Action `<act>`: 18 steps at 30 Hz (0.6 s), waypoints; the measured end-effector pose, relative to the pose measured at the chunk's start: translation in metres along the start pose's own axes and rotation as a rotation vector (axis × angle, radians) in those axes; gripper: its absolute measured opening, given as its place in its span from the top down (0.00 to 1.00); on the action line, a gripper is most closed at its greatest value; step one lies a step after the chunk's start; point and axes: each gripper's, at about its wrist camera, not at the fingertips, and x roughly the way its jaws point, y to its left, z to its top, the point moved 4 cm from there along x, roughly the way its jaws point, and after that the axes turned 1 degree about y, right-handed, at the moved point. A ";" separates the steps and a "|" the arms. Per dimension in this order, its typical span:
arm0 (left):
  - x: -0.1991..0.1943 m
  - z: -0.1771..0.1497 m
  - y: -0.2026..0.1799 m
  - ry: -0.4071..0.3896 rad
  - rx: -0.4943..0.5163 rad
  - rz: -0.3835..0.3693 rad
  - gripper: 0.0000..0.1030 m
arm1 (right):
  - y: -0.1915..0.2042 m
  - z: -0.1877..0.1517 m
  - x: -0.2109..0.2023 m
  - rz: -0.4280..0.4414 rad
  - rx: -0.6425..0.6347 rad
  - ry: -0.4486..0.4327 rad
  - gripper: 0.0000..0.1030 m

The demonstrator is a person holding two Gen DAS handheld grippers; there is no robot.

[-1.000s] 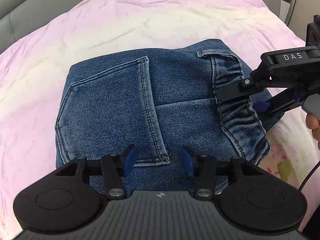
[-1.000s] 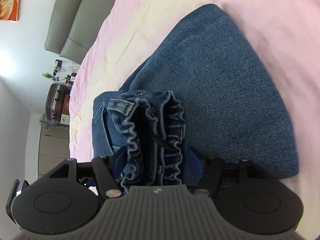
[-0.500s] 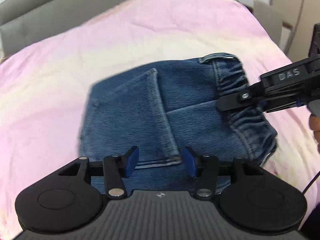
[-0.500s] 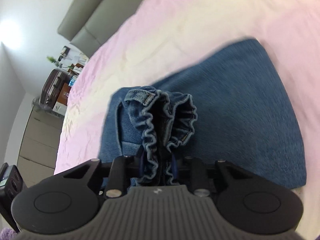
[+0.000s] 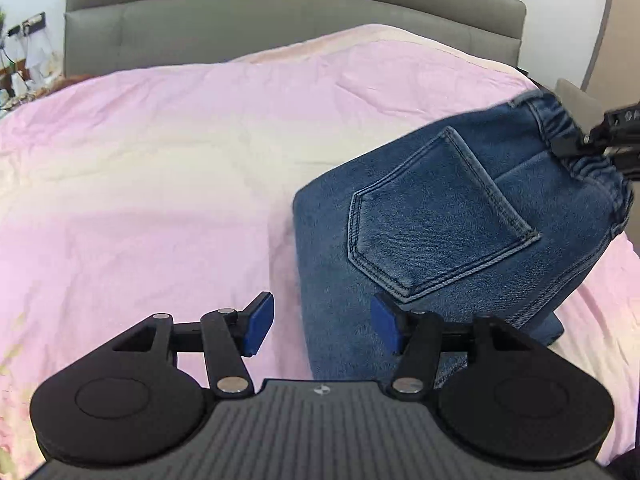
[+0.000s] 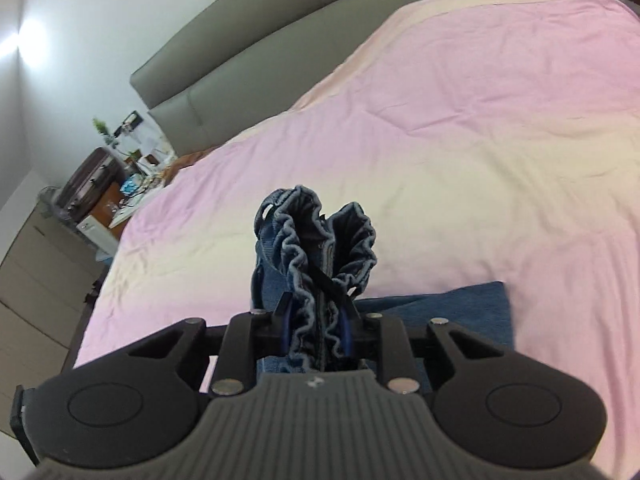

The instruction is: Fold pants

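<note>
Pink bed (image 5: 160, 160), jeans (image 5: 440, 220) pocket left-view only; waistband (image 6: 316, 248) right

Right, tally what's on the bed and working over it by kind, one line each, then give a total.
Denim pants: 1, the bunched elastic waistband clamped in the right gripper.
Back pockets showing on them: 1.
Grippers: 2, the left gripper open over the pants' edge, holding nothing.
Pink bedspreads: 1.
Total: 5.
</note>
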 end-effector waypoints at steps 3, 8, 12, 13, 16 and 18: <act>0.012 -0.009 -0.008 0.024 0.029 -0.026 0.36 | -0.052 -0.022 0.010 -0.048 0.081 0.049 0.83; 0.018 -0.023 -0.003 0.054 0.078 -0.019 0.36 | -0.102 -0.050 0.035 -0.090 0.176 0.091 0.83; 0.023 -0.023 0.004 0.082 0.084 -0.027 0.36 | -0.112 -0.060 0.054 -0.133 0.145 0.096 0.83; 0.023 -0.024 0.005 0.088 0.080 -0.032 0.36 | -0.112 -0.062 0.060 -0.163 0.127 0.104 0.82; 0.012 -0.031 0.005 0.095 0.083 -0.048 0.36 | -0.111 -0.067 0.069 -0.226 0.082 0.132 0.74; 0.004 -0.033 0.001 0.095 0.105 -0.065 0.35 | -0.101 -0.060 0.069 -0.252 0.030 0.136 0.67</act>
